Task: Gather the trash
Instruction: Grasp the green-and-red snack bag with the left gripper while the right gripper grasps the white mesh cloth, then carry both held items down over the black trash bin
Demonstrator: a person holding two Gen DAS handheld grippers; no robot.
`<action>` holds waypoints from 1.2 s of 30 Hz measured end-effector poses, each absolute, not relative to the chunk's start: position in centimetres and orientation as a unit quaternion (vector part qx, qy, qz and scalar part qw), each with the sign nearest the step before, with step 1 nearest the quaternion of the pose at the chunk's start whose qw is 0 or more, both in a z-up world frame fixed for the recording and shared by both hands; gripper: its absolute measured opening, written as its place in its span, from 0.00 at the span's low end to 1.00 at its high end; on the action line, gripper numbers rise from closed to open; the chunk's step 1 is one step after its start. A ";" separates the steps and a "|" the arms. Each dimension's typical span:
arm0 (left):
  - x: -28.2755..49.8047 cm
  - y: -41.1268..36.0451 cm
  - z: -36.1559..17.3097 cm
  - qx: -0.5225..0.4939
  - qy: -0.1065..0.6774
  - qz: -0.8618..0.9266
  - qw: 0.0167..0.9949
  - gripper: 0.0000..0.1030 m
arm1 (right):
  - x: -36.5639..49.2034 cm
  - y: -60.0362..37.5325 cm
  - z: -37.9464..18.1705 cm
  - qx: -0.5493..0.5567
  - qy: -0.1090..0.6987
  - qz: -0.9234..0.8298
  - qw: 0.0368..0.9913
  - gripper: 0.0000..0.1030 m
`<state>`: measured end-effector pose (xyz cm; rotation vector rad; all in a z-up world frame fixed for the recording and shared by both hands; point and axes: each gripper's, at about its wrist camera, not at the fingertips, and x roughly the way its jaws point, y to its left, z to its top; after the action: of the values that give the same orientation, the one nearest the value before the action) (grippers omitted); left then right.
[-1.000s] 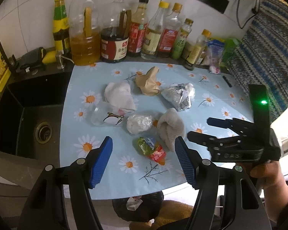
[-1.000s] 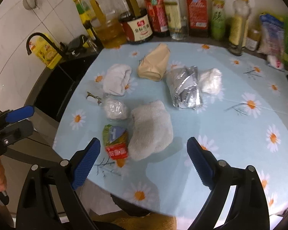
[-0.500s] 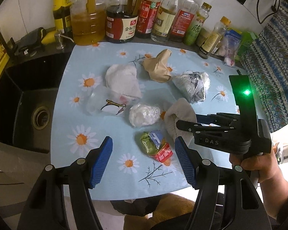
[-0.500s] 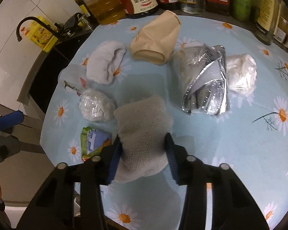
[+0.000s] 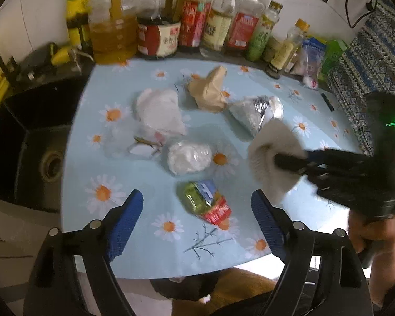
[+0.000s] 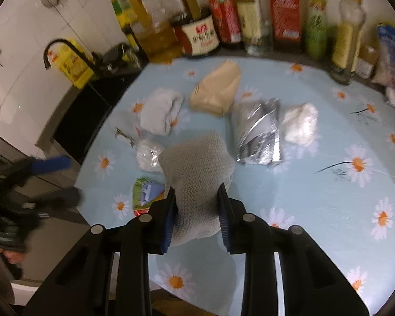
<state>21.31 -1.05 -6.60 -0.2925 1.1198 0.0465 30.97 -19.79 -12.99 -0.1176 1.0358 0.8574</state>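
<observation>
Pinching nubbly grey knitted rag (image 6: 197,168), right gripper (image 6: 197,208).

Blk grippers (image 5: 194,212), blue jaws (silver screws)

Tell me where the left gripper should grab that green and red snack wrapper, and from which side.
Grip the green and red snack wrapper across its narrow middle, coming straight down from above. It lies flat on the table, so only its side edges offer purchase. The open left gripper is already roughly lined up over it, its fingers either side.
</observation>
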 end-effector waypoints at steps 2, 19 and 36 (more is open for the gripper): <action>21.6 -1.4 -7.7 -0.137 0.539 0.021 0.831 0.80 | 30.6 -21.0 -12.2 -0.046 0.474 0.394 0.786 0.30; 26.0 -4.0 -15.9 -0.094 0.613 0.004 0.785 0.72 | 29.4 -27.7 -13.4 0.002 0.471 0.369 0.801 0.30; 25.8 -3.8 -14.6 -0.089 0.597 0.017 0.797 0.55 | 28.5 -27.7 -12.7 0.000 0.459 0.380 0.803 0.30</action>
<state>25.84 -3.76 -14.57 -0.1905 1.2811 0.0373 28.49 -27.68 -12.72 -0.0004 0.9845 0.8131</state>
